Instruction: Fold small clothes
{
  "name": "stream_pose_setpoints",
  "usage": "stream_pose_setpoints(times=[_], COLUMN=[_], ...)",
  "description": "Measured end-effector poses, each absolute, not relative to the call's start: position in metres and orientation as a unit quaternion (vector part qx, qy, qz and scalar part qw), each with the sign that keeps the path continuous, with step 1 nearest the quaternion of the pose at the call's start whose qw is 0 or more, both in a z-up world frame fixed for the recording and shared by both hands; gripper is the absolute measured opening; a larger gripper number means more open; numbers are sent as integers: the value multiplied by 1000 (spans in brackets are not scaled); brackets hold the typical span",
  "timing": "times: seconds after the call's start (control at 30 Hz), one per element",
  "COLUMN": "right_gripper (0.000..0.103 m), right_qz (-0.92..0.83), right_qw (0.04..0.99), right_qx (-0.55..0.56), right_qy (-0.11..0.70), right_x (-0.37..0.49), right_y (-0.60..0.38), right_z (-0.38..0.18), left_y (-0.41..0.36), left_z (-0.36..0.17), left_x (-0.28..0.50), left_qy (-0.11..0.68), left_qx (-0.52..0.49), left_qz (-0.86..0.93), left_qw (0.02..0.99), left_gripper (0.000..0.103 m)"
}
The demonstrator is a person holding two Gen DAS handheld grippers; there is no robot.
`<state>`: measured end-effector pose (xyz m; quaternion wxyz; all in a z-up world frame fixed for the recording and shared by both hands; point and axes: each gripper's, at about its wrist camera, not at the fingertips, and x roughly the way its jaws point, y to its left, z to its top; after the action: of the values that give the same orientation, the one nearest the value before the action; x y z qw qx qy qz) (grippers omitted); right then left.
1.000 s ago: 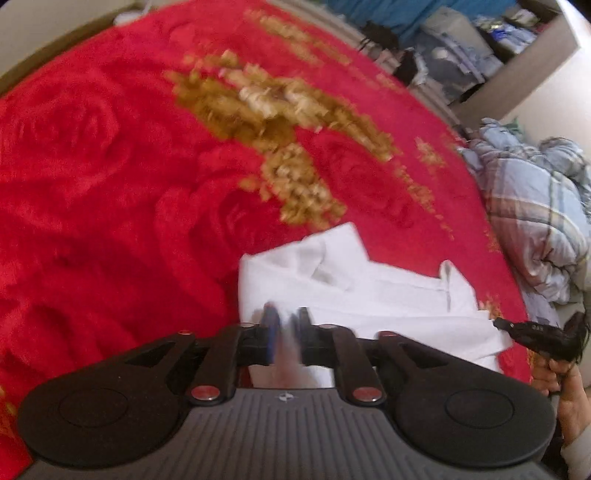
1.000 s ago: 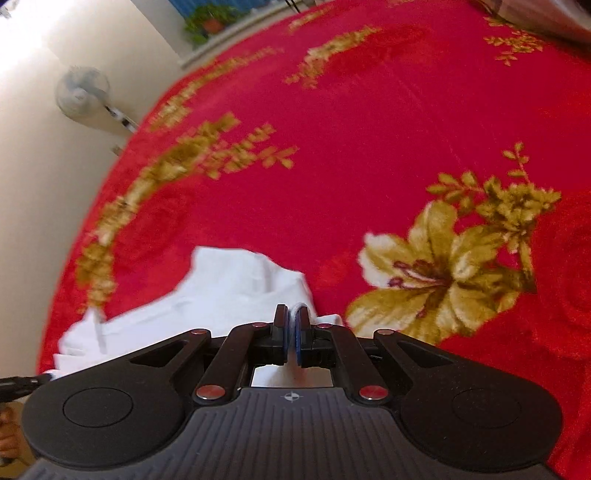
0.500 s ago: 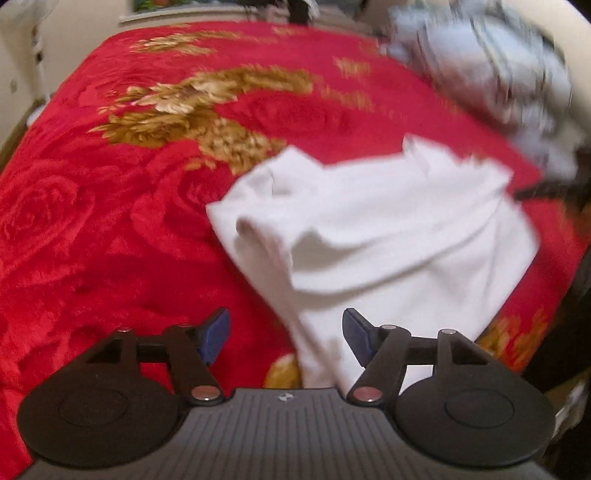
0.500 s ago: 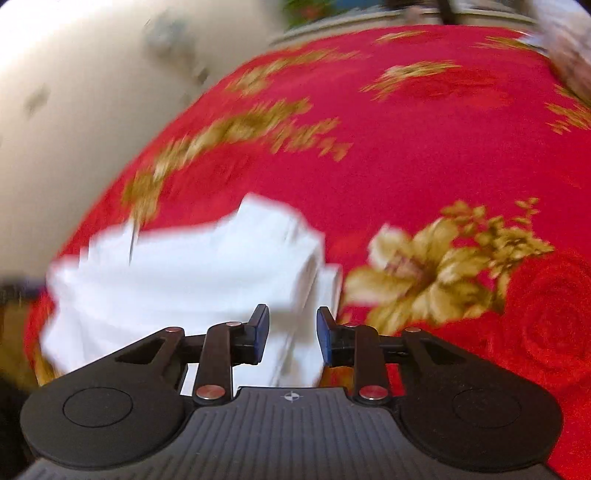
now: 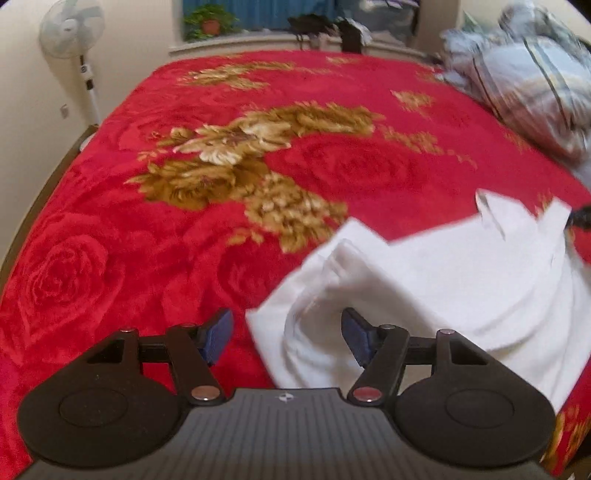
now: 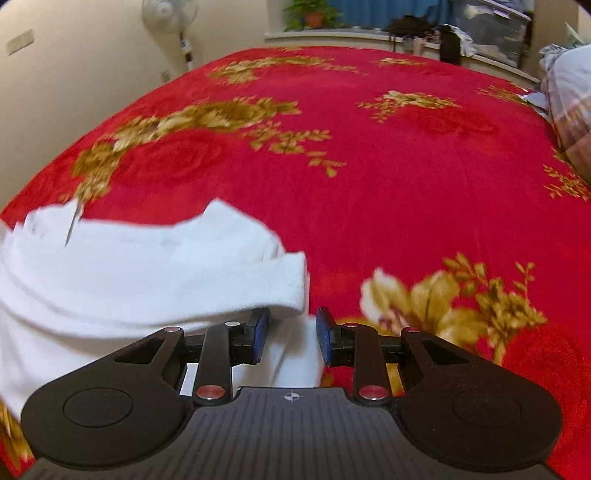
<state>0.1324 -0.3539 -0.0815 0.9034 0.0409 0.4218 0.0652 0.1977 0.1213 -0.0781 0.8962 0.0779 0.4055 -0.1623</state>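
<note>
Nearest to us in the left wrist view, our left gripper [image 5: 288, 334] has its blue-padded jaws spread wide, with the near left edge of a white garment [image 5: 436, 280] lying in the gap between them, though neither pad presses on it. In the right wrist view, our right gripper [image 6: 291, 338] holds its jaws partly apart; the garment's [image 6: 122, 280] near right corner lies between them, and the pads do not pinch it. The garment is loosely folded, blurred, and lies at the near edge of a bed covered by a red blanket [image 5: 122, 236] with gold flowers and tone-on-tone roses. Farther back on the right, a crumpled plaid quilt [image 5: 532, 77] sits on the bed. Beyond the bed we see a white pedestal fan [image 5: 72, 33] against a cream wall, and a potted plant [image 5: 208, 22] on a window ledge. We can read no writing or brand anywhere.
</note>
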Motion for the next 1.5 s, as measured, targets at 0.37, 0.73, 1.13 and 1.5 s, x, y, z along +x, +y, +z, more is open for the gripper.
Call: stream_pose_setpoints(times=[0.37, 0.73, 1.13, 1.5], right_gripper=[27, 11, 38, 48], right_qz=[66, -24, -56, -13], right_qw=[904, 886, 897, 891], right_qx=[81, 220, 226, 218], right_qy=[415, 408, 377, 398], right_x=[168, 181, 175, 175], right_y=[-344, -375, -380, -386], right_z=[-85, -94, -81, -73], left_y=[105, 128, 138, 152], left_z=[-82, -80, -83, -77], left_x=[218, 235, 224, 215], left_qy=[398, 412, 426, 425], left_qx=[60, -30, -69, -85], left_qz=[-184, -90, -87, -87], left_qw=[897, 906, 898, 897], left_gripper=[8, 8, 34, 48])
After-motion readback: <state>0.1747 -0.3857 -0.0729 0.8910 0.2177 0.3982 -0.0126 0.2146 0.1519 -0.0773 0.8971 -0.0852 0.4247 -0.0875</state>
